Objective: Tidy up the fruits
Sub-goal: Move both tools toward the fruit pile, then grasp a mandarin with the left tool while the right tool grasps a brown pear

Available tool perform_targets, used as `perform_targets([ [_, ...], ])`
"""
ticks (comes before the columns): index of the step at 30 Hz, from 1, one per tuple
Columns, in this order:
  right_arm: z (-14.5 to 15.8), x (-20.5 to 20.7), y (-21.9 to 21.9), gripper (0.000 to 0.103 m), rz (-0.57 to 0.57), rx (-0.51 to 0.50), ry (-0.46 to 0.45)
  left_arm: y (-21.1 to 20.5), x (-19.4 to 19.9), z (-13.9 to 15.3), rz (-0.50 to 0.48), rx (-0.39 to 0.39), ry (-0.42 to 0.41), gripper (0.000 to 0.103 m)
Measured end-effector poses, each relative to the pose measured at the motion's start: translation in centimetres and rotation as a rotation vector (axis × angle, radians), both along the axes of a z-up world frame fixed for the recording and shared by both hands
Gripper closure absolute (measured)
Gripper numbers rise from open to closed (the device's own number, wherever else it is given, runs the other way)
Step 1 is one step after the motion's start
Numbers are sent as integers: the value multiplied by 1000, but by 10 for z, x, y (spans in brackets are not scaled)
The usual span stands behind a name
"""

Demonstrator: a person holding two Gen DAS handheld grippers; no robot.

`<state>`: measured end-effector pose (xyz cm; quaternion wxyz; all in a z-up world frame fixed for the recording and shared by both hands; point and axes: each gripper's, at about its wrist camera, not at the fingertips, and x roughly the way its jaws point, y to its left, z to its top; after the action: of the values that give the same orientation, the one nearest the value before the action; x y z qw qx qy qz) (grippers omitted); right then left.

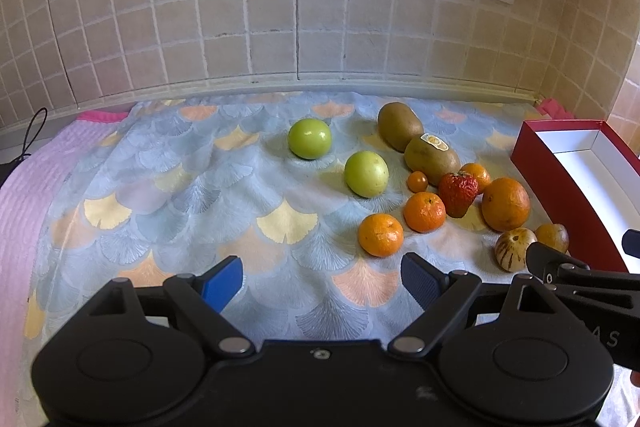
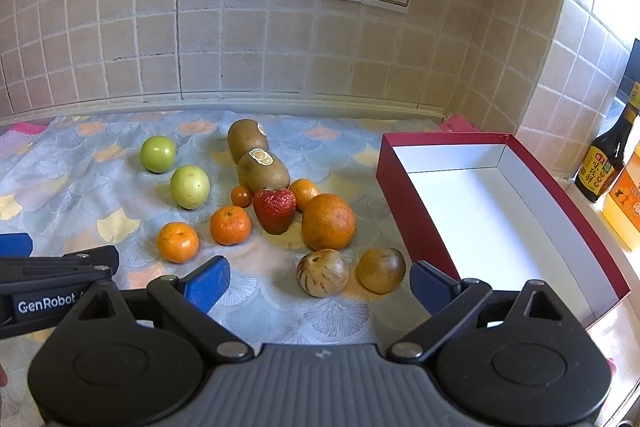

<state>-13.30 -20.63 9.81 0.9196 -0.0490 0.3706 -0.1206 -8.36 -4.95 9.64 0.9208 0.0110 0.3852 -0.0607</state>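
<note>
Red-walled and white inside, the box (image 2: 492, 211) is sitting at the right of the right wrist view, with the fruits (image 2: 256, 203) lying just left of it on the patterned cloth (image 2: 80, 203). Both the left gripper (image 1: 322, 281) and the right gripper (image 2: 318, 283) are hovering spread wide, grasping nothing.

fruits (image 2: 256, 203) on cloth (image 2: 80, 195), box (image 2: 404, 211) right

2 kiwis (image 2: 256, 155), 2 green apples (image 2: 176, 171)
</note>
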Motion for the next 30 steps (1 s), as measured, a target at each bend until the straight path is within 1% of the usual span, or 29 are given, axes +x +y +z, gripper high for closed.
perform_targets([
  [3, 1, 0, -1, 5, -3, -2, -11, 1, 2, -3, -3, -21, 21, 1],
  [8, -2, 1, -3, 5, -7, 1, -9, -2, 3, -5, -7, -8, 23, 1],
  [9, -2, 1, -3, 5, -29, 1, 16, -2, 3, -6, -7, -10, 24, 1],
  [10, -3, 2, -4, 5, -30, 4, 18, -2, 4, -6, -9, -11, 26, 1],
  [14, -6, 2, -4, 5, -39, -16, 12, -5, 7, -9, -15, -11, 33, 1],
  [18, -11, 2, -8, 5, -35, -9, -7, -3, 12, -14, -29, -26, 42, 1],
  [20, -14, 4, -11, 5, -35, 7, -13, -1, 15, -17, -50, -39, 39, 1],
  [22, -17, 6, -15, 5, -40, 33, -6, -2, 18, -19, -97, -34, 25, 1],
  [24, -21, 10, -17, 8, -43, 31, 9, -5, 20, -21, -118, -8, 6, 1],
  [25, -24, 14, -17, 11, -41, 35, 19, -7, 23, -22, -127, 3, -2, 1],
  [26, -27, 17, -18, 13, -44, 34, 28, -8, 26, -24, -136, 4, -5, 1],
  [30, -36, 30, -27, 20, -60, 30, 40, -9, 47, -33, -173, -31, 19, 1],
])
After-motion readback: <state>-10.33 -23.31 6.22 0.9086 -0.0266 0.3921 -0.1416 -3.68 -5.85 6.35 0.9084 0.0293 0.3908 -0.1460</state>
